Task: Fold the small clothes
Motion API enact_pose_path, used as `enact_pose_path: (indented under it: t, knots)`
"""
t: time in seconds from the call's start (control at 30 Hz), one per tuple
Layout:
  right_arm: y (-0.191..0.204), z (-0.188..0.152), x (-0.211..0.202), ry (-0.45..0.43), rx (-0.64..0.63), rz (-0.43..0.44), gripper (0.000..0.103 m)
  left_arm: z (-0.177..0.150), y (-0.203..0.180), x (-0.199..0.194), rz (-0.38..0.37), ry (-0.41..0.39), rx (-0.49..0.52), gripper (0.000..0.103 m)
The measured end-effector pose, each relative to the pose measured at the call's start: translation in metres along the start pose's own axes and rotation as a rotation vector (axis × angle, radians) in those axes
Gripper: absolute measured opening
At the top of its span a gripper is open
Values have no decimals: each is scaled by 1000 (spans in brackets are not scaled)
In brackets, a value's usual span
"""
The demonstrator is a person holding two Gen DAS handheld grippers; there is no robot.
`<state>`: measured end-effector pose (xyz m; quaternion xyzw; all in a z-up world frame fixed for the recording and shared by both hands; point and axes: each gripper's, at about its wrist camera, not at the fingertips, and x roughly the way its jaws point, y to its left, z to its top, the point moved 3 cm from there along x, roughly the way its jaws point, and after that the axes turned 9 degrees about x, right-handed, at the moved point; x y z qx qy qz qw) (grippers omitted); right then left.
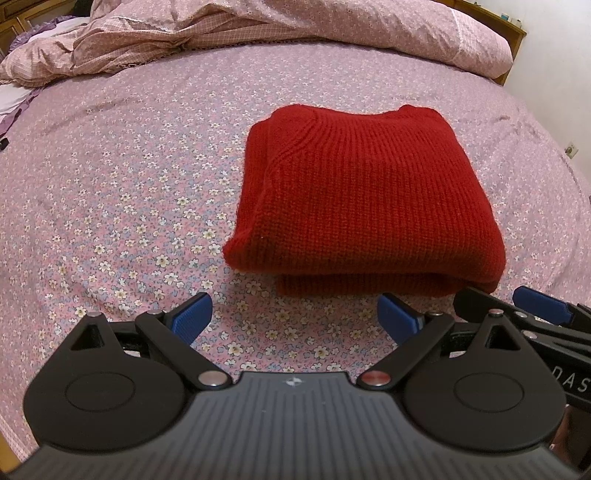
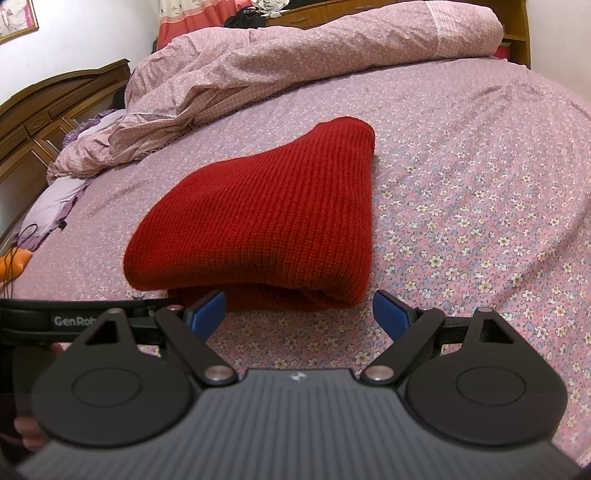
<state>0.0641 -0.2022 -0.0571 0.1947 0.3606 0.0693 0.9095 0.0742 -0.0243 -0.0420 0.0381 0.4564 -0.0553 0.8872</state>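
A red knitted sweater (image 1: pixel 362 192) lies folded into a thick rectangle on the floral bedsheet (image 1: pixel 129 184); it also shows in the right wrist view (image 2: pixel 266 218). My left gripper (image 1: pixel 295 317) is open and empty, just short of the sweater's near edge and a little left of it. My right gripper (image 2: pixel 299 314) is open and empty, close to the sweater's near folded edge. The right gripper's blue fingers (image 1: pixel 539 306) show at the right edge of the left wrist view. The left gripper's black body (image 2: pixel 74 319) shows at the left of the right wrist view.
A crumpled pink duvet (image 1: pixel 258 33) lies along the far side of the bed (image 2: pixel 295 66). A wooden headboard (image 2: pixel 44 110) and purple pillow (image 2: pixel 55 206) are at the left. An orange object with a black cable (image 2: pixel 14 266) lies at the left edge.
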Motion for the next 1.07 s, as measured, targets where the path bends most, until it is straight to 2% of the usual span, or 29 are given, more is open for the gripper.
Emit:
enact_pose_path:
  t: [1.07]
  knots:
    - [0,2,0,-5,-4,-3,88,0,0,2,2,8,1,98]
